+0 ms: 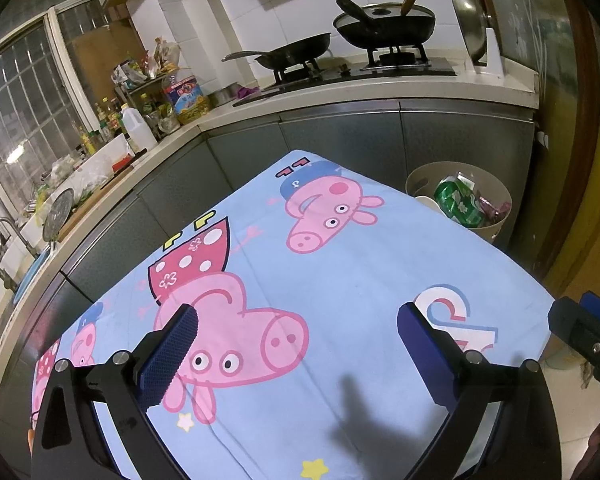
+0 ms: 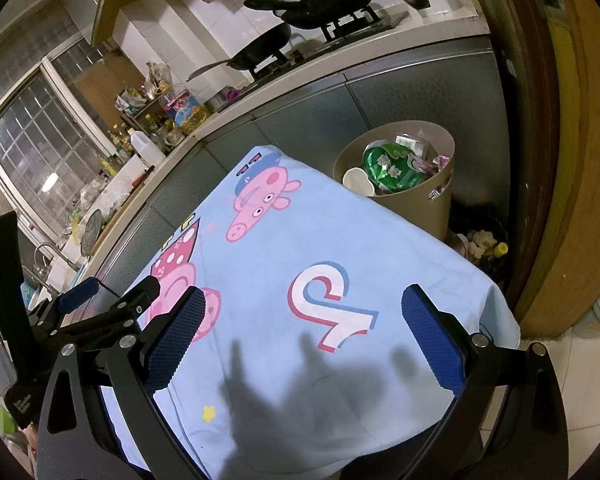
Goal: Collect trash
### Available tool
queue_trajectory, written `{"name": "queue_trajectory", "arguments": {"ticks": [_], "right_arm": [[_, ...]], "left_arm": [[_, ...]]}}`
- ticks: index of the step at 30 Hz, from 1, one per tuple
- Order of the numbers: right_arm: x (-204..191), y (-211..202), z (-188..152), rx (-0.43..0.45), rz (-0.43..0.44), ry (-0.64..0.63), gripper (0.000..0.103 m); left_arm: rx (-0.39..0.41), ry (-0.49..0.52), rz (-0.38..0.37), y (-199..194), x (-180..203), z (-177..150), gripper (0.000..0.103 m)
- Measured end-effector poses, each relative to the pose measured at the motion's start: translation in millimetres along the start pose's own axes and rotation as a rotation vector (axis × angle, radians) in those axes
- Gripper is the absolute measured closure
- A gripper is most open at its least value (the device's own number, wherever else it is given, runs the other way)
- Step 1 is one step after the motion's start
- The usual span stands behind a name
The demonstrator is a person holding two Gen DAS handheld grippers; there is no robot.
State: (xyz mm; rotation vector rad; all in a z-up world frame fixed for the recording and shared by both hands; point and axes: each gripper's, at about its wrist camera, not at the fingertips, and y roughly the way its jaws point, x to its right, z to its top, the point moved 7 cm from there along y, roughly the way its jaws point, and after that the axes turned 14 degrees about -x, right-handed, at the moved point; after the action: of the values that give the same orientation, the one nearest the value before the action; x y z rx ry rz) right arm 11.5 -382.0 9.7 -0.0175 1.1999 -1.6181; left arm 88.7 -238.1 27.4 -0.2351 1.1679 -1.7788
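A beige bin [image 2: 416,200] stands on the floor past the table's far right corner. It holds a green wrapper [image 2: 390,168], a white paper cup [image 2: 358,181] and other packets. The left wrist view shows the same bin [image 1: 496,232] with the green wrapper [image 1: 458,200]. My left gripper [image 1: 298,320] hovers open over the light blue cartoon-pig cloth [image 1: 340,280], nothing between its blue pads. My right gripper [image 2: 304,304] is open too, above the same cloth [image 2: 300,240] near its right side. The left gripper [image 2: 100,300] appears at the left of the right wrist view.
Grey cabinets and a countertop [image 1: 380,88] run behind the table, with two black pans [image 1: 384,26] on a stove, bottles [image 1: 138,124] and clutter at the left, and a sink tap [image 1: 4,228]. A wooden door frame [image 2: 540,160] stands right of the bin, with a dark bag [image 2: 482,244] at its foot.
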Motion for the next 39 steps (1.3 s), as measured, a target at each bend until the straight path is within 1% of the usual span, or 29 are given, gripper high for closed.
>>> {"name": "queue_trajectory", "arguments": {"ticks": [27,30,35,39], "right_arm": [[2,1,2,-0.003,0.001,0.004,0.005],[1,1,1,0.005,-0.009,-0.004,0.005],[0,-6,-7,0.053,-0.049,-0.049,0.005],[-7,-14,-13,0.095,-0.073,-0.075,0.005]], "left_arm": [[-0.004,0.003,-0.001,2,3,0,0.004],[-0.005,0.002,-0.012,3,5,-3,0.004],[0.001,-0.027,-0.088,2,5,-8,0.004],[0.019,-0.048,-0.115,-3,-1,-5,0.004]]}}
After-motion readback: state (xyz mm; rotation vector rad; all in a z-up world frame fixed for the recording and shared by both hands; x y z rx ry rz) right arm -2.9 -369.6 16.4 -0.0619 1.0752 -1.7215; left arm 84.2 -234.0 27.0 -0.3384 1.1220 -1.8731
